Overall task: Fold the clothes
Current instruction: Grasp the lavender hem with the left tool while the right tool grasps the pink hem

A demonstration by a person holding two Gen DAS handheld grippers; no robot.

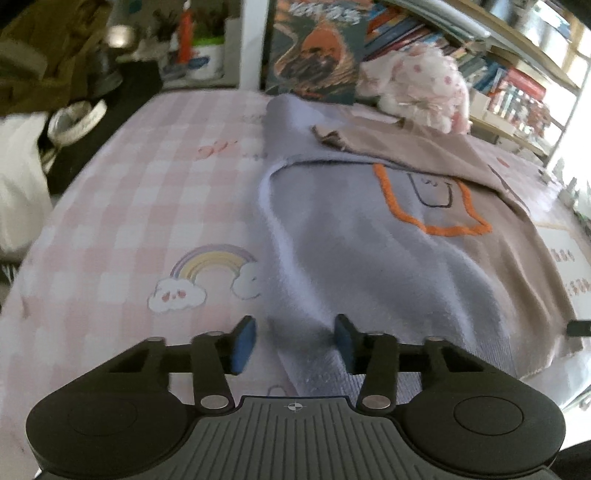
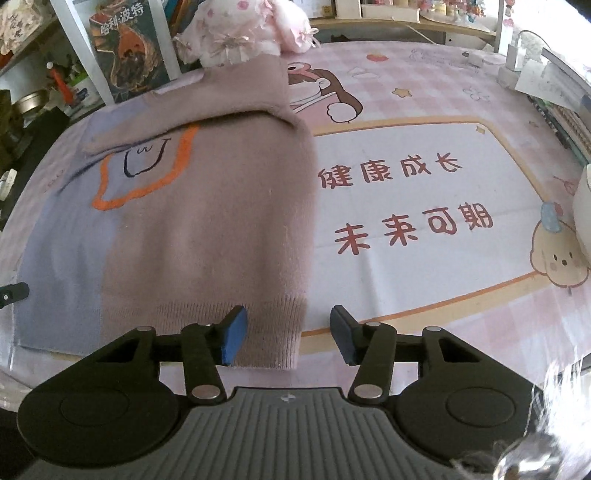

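Observation:
A two-tone sweater, lavender [image 1: 362,258] on one half and dusty pink [image 2: 221,206] on the other, lies flat on the table with an orange-outlined motif [image 2: 147,173] on its chest. Both sleeves are folded across the body. My left gripper [image 1: 295,341] is open, just above the lavender sleeve cuff [image 1: 314,369] at the sweater's near left edge. My right gripper [image 2: 288,334] is open over the pink hem's right corner [image 2: 273,332]. Neither holds cloth.
A pink checked cartoon tablecloth [image 1: 129,221] with red Chinese characters [image 2: 399,206] covers the table. A pink plush toy [image 2: 236,33] and a book [image 2: 125,51] stand at the back. Bookshelves [image 1: 498,74] rise behind. A white cup [image 2: 583,218] sits at the right edge.

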